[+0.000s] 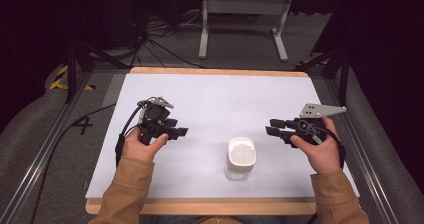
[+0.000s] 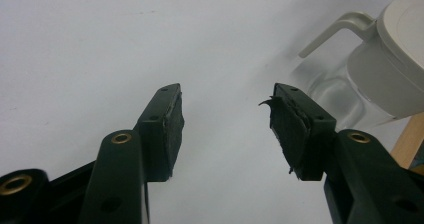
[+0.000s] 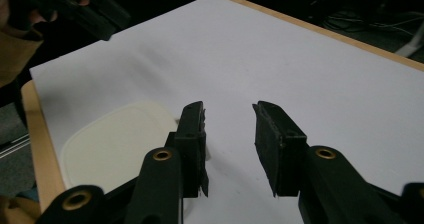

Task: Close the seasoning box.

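Clear jug [image 1: 240,159] with cream lid, standing on the desk [image 1: 215,99] between both hands — likely rigid, smooth, light if unfilled; its handle offers the surest hold. Left gripper [image 1: 181,132] and right gripper [image 1: 270,126] released, jaws apart.

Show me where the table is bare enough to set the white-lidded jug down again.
The far half of the table, beyond both grippers, is bare. So is the strip between the left gripper and the right gripper. The near middle is taken by the jug, with both hands flanking it.
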`<state>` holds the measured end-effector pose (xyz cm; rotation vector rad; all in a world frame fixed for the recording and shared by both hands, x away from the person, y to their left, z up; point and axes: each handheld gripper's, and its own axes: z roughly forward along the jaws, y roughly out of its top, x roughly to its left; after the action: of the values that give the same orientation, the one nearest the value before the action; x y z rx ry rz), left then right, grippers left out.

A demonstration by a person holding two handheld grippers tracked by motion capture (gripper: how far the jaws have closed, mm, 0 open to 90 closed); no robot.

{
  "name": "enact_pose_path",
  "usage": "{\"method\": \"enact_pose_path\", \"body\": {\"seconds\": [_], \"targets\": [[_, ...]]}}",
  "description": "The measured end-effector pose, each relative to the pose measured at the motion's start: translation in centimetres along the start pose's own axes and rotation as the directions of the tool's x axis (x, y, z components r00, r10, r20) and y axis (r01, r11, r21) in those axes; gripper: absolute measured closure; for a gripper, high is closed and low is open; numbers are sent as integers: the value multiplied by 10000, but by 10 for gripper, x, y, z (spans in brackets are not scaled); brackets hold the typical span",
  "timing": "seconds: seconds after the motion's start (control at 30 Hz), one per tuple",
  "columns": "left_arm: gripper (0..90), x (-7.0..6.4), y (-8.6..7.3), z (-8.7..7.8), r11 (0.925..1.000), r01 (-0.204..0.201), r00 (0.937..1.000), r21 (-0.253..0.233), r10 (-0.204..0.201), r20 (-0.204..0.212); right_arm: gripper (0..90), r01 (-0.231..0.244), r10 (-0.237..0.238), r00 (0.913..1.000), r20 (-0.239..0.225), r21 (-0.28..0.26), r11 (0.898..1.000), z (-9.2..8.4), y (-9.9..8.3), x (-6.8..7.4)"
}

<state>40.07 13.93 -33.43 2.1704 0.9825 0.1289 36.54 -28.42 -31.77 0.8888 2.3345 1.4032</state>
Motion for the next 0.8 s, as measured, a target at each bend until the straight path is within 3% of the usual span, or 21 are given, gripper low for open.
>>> {"method": "enact_pose_path", "body": {"seconds": [0.17,0.3,0.43,0.57,0.63,0.7,0.8], "targets": [[468,2,-1,-2,10000,57,10000,-17,-57,-26,630,-259,248,9958,877,123,9996,-14,-5,-13],[465,5,-1,-3,9999,118,9999,-50,-118,-28,597,-606,549,9851,1631,306,9977,-26,-12,-26],[460,12,-3,-1,9997,248,9997,-45,-248,-84,575,-919,831,9770,1965,363,9951,-31,-19,-36],[461,22,-7,-2,9983,568,9983,-135,-570,-153,530,-1353,1155,9594,2571,607,9889,-36,-31,-51],[461,24,-7,-3,9980,610,9980,-182,-613,-175,520,-1366,1154,9574,2649,633,9886,-37,-33,-54],[460,25,-8,-3,9977,656,9977,-144,-659,-186,500,-1693,1435,9455,2923,650,9834,-37,-40,-61],[460,27,-9,-2,9973,715,9973,-184,-718,-176,487,-1936,1504,9350,3211,1069,9752,-33,-49,-68]]}}
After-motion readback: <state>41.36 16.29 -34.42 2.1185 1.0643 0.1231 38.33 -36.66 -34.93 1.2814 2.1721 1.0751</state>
